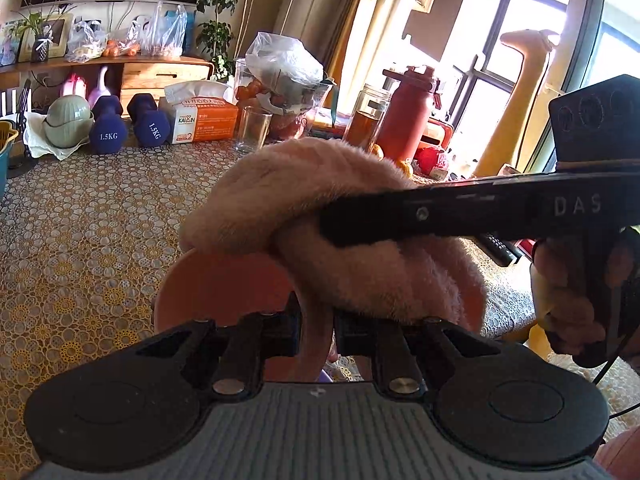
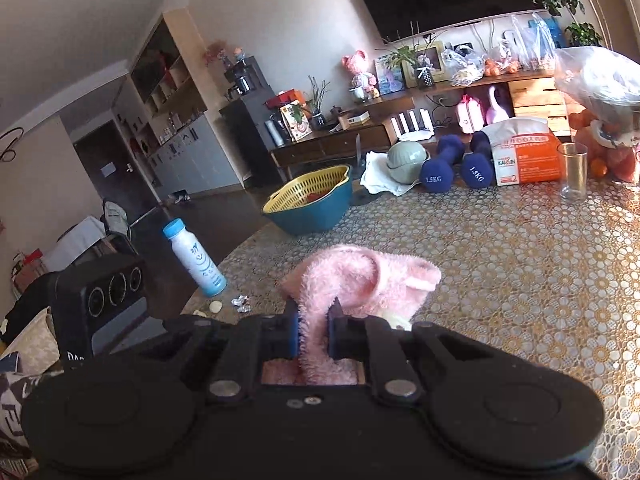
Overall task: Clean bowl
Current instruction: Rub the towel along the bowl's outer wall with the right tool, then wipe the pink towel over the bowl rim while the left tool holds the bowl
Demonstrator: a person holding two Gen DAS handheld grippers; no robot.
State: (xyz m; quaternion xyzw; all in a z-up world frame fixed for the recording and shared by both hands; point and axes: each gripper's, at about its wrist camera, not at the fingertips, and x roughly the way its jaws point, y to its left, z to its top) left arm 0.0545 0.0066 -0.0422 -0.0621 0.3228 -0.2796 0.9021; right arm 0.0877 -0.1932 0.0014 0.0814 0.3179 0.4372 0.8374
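A salmon-pink bowl is tilted up off the patterned table, and my left gripper is shut on its rim. A fluffy pink cloth is draped over the bowl's upper edge and into it. My right gripper reaches in from the right, held by a hand, and presses into the cloth. In the right wrist view that gripper is shut on a fold of the pink cloth. The bowl is hidden beneath the cloth there. The left gripper's body shows at the left.
At the table's far side stand a drinking glass, a tissue box, two blue dumbbells and a green lidded pot. A red flask and a jar are back right. A blue basin with a yellow colander and a milk bottle sit near the table's left edge.
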